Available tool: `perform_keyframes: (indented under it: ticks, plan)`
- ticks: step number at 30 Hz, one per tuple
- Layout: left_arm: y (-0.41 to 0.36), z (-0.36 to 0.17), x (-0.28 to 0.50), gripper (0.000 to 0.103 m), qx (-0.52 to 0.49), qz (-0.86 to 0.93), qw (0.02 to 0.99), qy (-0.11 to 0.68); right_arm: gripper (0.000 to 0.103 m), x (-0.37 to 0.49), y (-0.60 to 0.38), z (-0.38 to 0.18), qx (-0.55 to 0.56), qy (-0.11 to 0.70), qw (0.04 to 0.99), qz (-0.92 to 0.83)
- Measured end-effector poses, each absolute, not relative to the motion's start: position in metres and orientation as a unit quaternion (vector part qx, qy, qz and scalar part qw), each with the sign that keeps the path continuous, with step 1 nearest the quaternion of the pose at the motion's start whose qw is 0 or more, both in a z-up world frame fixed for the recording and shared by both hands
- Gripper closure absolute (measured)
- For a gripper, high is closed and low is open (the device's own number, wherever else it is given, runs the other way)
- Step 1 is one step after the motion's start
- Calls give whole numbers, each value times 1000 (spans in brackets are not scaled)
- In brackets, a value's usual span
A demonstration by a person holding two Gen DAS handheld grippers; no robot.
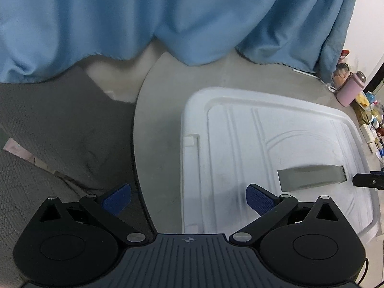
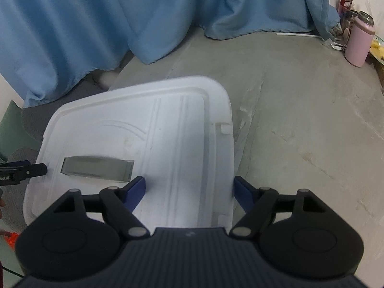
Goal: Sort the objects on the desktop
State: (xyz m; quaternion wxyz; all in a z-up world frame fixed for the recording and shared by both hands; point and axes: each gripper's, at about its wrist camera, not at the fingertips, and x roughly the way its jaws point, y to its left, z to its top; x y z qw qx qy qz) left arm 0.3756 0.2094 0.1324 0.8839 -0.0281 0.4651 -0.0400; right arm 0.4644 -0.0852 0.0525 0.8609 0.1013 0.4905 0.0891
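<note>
Both grippers hang with their 2 blue-padded fingers spread wide, grasping nothing: the left gripper (image 1: 188, 202) over the near left edge of a white plastic lid (image 1: 240, 132), the right gripper (image 2: 189, 192) over its near right edge. A flat grey metal piece (image 2: 97, 167) lies on the lid between them. The lid rests on a grey table (image 2: 300, 120), a blue curtain (image 2: 120, 12) behind and a pink bottle (image 2: 359, 45) at the far right.

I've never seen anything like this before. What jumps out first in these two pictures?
A big white plastic lid fills the middle, lying flat on a grey table. A flat grey metal piece lies on it. Behind hangs a blue curtain, and a pink bottle stands at the table's far right. In the foreground, the right gripper and the left gripper are both open and empty.
</note>
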Motion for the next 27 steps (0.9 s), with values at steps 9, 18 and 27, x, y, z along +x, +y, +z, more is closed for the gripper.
perform_keyframes:
  ticks: [9,18,27]
  plan:
    - [205,129,375,0,-22,-48,888,458,23,459,-76,53,87,482,869,71]
    - [204,134,359,0,-21,-63,894,443,23,449,-66,64,72,461,884,40]
    - [197,146,322,0,-27,-65,907,415,22,417,-54,80,65,428,901,25]
